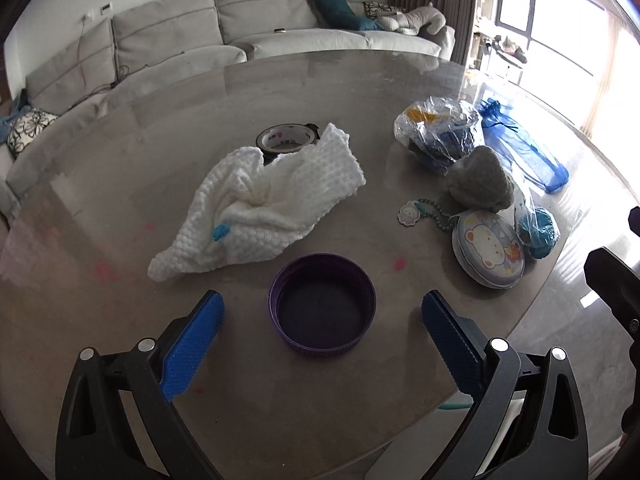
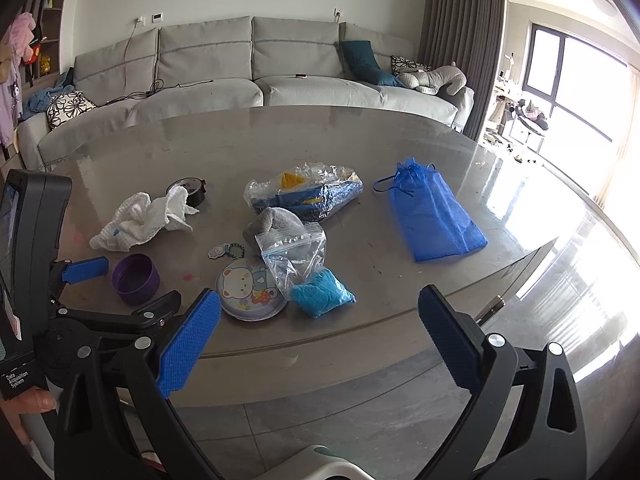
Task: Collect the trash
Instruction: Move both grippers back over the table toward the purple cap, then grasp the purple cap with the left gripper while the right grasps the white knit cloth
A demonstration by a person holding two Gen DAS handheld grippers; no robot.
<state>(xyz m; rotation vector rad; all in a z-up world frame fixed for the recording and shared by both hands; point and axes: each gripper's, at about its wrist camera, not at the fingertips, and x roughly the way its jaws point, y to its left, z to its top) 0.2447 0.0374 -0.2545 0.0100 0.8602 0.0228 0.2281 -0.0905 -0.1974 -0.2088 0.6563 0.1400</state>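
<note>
Grey round glossy worktop point(image 2: 280, 152), grey sofa point(image 2: 256, 68) at far side. On it, right: blue drawstring mesh bag point(image 2: 434, 220), lying flat. Centre: crinkled clear plastic bag with blue and yellow contents point(image 2: 308, 192). Left: crumpled white knitted cloth point(image 1: 264, 200), its far edge over a black tape roll point(image 1: 286, 138). Near centre: clear zip bag point(image 2: 296, 252) leaning on a grey fuzzy lump point(image 1: 480, 180); round cartoon-bear tin point(image 2: 250, 290); blue yarn bundle in plastic point(image 2: 322, 296).

Purple round plastic lid point(image 1: 322, 310), open side up, at near left. Left gripper point(image 1: 322, 310) spread wide either side of the lid, pads not touching. Right gripper point(image 2: 320, 308) spread wide, nothing between, held off the near edge.
</note>
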